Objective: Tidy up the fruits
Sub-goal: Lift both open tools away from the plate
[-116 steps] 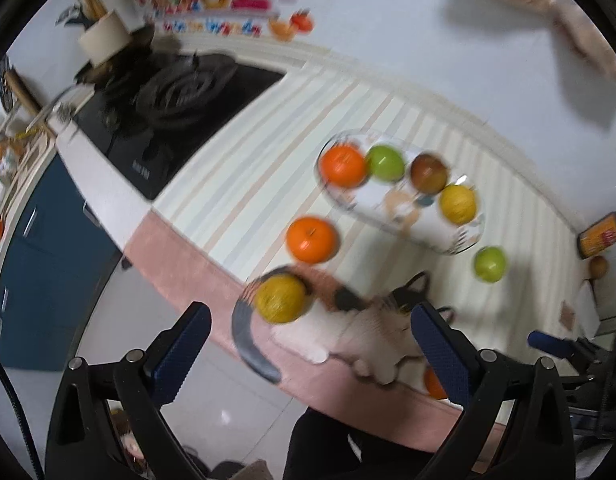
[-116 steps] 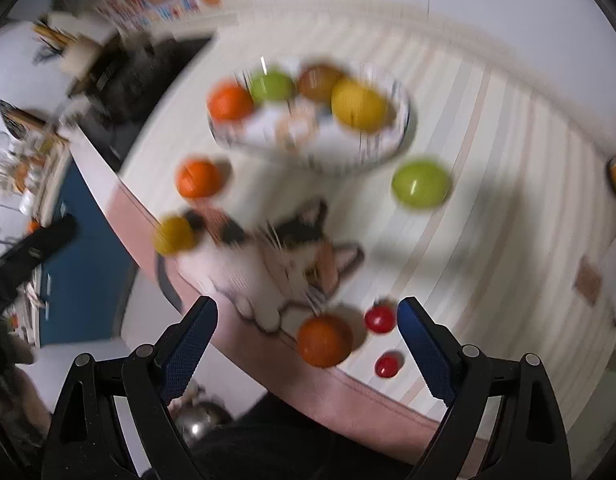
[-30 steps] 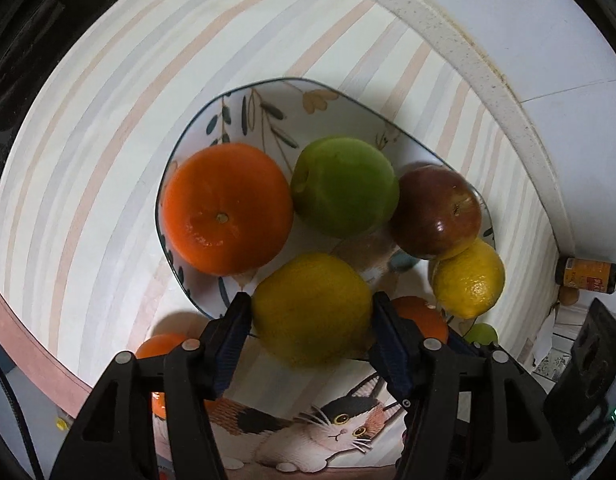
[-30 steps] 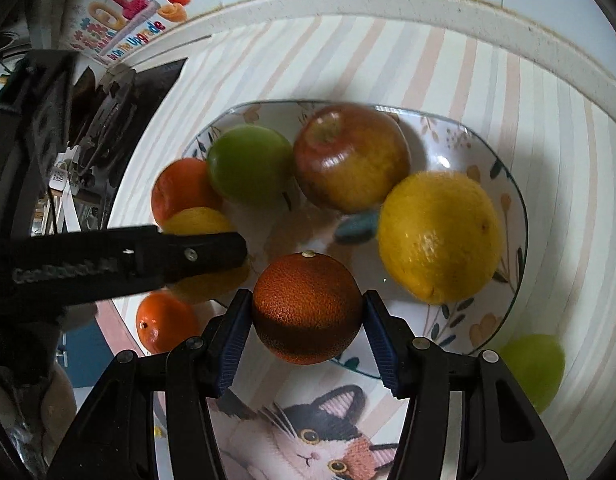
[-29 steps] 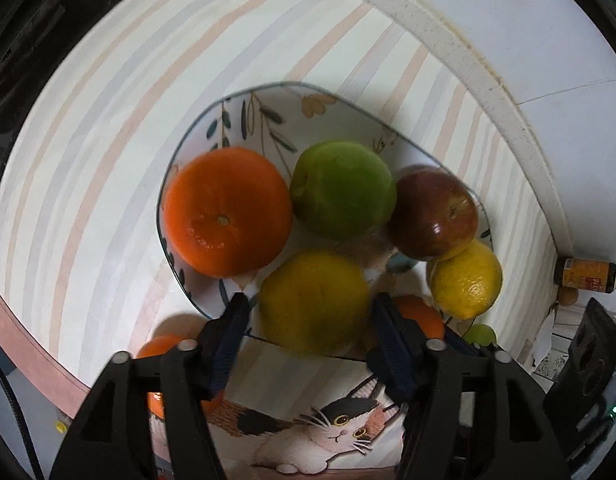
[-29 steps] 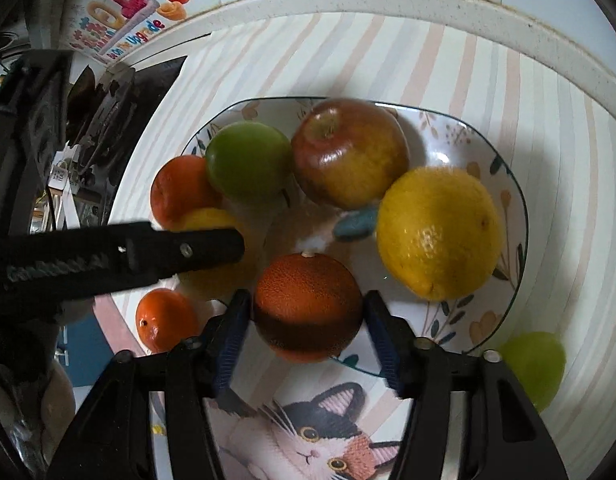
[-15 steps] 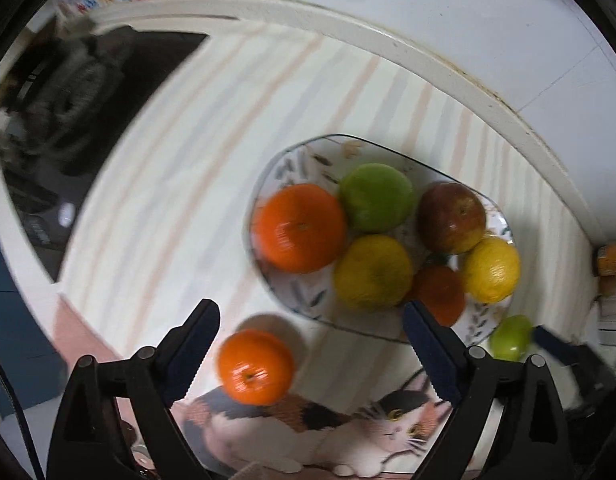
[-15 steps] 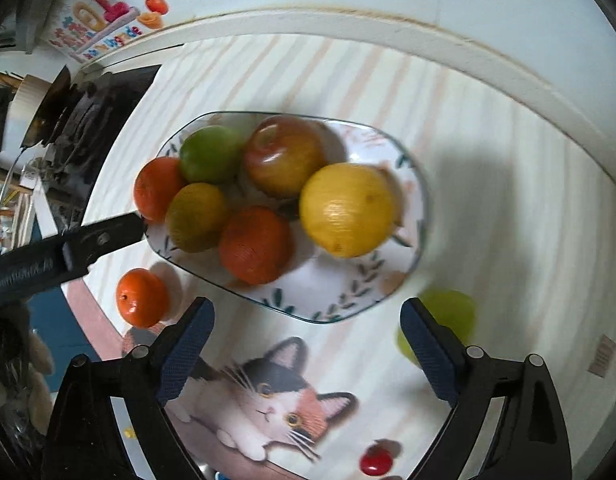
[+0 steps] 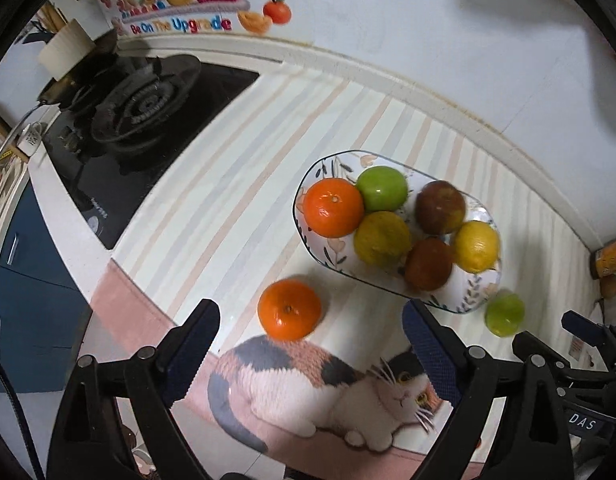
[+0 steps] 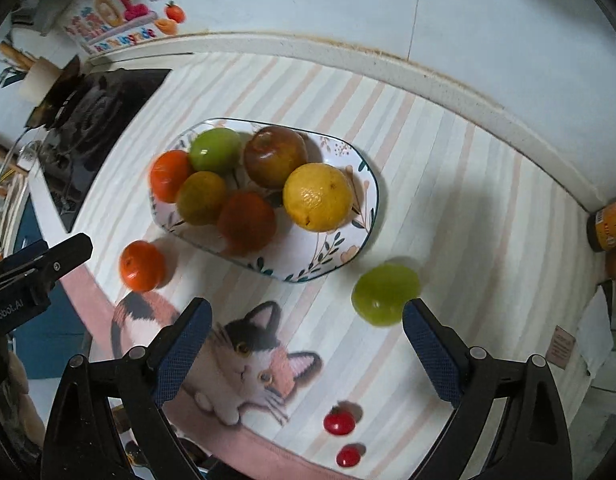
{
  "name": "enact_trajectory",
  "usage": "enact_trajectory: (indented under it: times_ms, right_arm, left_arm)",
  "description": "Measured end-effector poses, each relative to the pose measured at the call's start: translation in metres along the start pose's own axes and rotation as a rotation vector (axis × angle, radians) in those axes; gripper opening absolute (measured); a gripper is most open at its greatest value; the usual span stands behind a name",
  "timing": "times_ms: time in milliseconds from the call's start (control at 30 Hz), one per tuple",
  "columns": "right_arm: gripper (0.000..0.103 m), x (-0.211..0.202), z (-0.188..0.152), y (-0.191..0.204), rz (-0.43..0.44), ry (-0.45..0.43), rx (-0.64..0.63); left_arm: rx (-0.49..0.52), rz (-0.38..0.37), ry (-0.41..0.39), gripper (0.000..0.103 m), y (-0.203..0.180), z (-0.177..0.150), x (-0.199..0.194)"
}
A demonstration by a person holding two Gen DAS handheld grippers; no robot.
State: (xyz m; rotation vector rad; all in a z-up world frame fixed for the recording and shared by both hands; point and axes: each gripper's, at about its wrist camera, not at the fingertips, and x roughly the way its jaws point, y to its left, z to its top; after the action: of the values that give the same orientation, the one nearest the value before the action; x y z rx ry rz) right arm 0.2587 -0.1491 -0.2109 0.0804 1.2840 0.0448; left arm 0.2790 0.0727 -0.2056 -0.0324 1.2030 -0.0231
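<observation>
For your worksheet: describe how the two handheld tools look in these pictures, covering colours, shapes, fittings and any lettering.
Both are alike. The left tool and right tool each have black, angular, triangulated frames with silver bolt heads and two dark blue textured pads. The right wrist view shows white lettering reading "enRobot.AI" on the left tool's side. A black cable runs along the left edge of the left wrist view.

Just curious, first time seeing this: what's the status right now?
Left tool open, right tool open, both empty. Plate holds six fruits. Orange and green fruit loose on the mat. Nothing in the way.
</observation>
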Motion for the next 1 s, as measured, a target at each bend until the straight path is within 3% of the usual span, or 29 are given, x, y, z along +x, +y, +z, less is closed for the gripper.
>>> enact_trajectory:
  times_ms: [567, 1000]
  right_arm:
    - [0.098, -0.129, -0.061, -0.001, 0.031, -0.156, -0.069]
    - [0.098, -0.193, -0.09, 0.003, 0.053, -0.245, -0.09]
  left_arm:
    - [0.013, -0.028, -0.164, 0.094, -0.023, -0.062, -0.125]
    - [-0.005, -0.044, -0.231, 0.094, -0.02, -0.09, -0.175]
